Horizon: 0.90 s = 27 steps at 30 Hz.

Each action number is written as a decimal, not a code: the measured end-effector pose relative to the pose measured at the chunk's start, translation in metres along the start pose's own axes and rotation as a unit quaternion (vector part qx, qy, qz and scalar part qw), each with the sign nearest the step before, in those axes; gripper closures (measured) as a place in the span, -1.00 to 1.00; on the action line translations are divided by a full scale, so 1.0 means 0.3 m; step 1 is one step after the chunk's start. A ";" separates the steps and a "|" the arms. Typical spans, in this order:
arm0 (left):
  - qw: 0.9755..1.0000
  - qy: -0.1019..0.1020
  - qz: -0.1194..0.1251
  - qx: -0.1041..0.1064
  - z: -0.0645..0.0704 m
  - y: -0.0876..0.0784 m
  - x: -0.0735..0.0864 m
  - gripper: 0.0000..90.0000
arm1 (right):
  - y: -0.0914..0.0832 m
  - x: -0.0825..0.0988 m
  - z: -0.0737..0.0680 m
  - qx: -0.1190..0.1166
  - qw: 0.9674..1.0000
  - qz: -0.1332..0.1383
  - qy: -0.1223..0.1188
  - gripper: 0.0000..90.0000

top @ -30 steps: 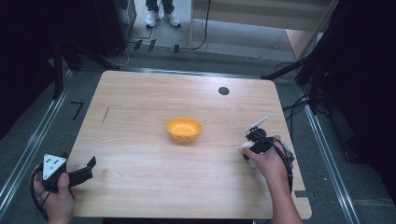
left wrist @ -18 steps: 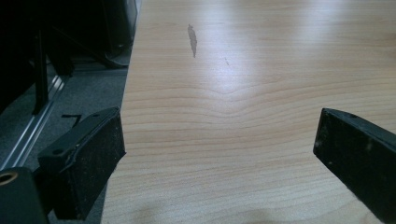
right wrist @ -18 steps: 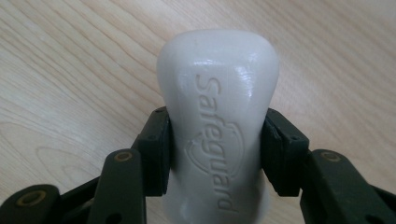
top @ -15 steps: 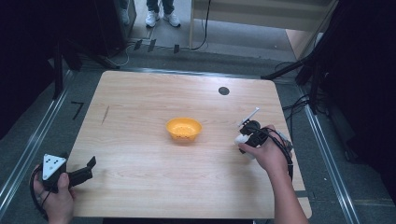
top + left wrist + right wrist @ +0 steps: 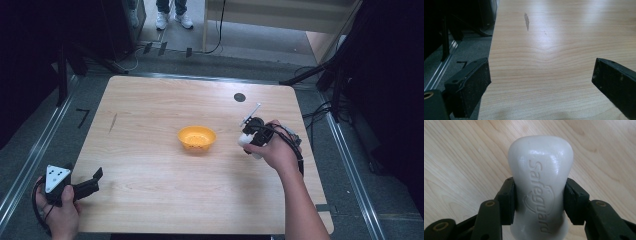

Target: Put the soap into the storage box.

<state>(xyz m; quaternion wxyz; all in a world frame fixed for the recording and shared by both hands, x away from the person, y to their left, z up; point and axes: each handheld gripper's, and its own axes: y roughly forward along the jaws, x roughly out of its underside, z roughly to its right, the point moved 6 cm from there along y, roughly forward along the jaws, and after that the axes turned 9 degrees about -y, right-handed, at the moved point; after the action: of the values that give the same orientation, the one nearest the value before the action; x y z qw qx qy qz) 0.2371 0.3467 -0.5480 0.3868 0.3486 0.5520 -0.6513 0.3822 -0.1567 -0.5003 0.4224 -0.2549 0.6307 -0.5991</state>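
Note:
A white bar of soap [image 5: 540, 182] stamped "Safeguard" sits clamped between both black pads of my right gripper [image 5: 540, 200], above the bare wood. In the high view that right gripper [image 5: 248, 137] holds the soap [image 5: 245, 140] to the right of an orange bowl [image 5: 197, 137] in the middle of the table. My left gripper [image 5: 90, 184] rests near the table's front left corner, held by a hand. Its jaws stand wide apart over the wood with nothing between them, and one of its pads [image 5: 475, 82] shows at the left of its own view.
The wooden table [image 5: 150, 110] has a dark streak [image 5: 113, 122] at its left and a black round mark [image 5: 239, 97] at the back right. Metal rails and cables run along both sides. A person's feet [image 5: 172, 20] stand beyond the far edge.
My right gripper has lifted with the soap and moved left, nearer the orange bowl. The left gripper has stayed where it was.

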 end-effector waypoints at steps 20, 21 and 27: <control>1.000 -0.004 0.002 0.003 -0.001 0.000 -0.001 -0.95 | -0.013 -0.201 -0.022 -0.011 0.996 0.023 -0.080 0.13; 1.000 -0.005 0.003 0.003 -0.001 0.000 -0.001 -0.95 | -0.015 -0.209 -0.025 -0.013 0.996 0.025 -0.083 0.13; 1.000 -0.004 0.003 0.003 -0.001 -0.001 -0.001 -0.95 | -0.007 -0.250 -0.038 -0.019 0.992 0.033 -0.121 0.13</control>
<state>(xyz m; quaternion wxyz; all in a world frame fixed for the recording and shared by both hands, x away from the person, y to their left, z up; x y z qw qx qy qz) 0.2370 0.3471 -0.5477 0.3901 0.3490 0.5472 -0.6531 0.4107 -0.0888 -0.4821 0.5096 -0.3127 0.5946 -0.5375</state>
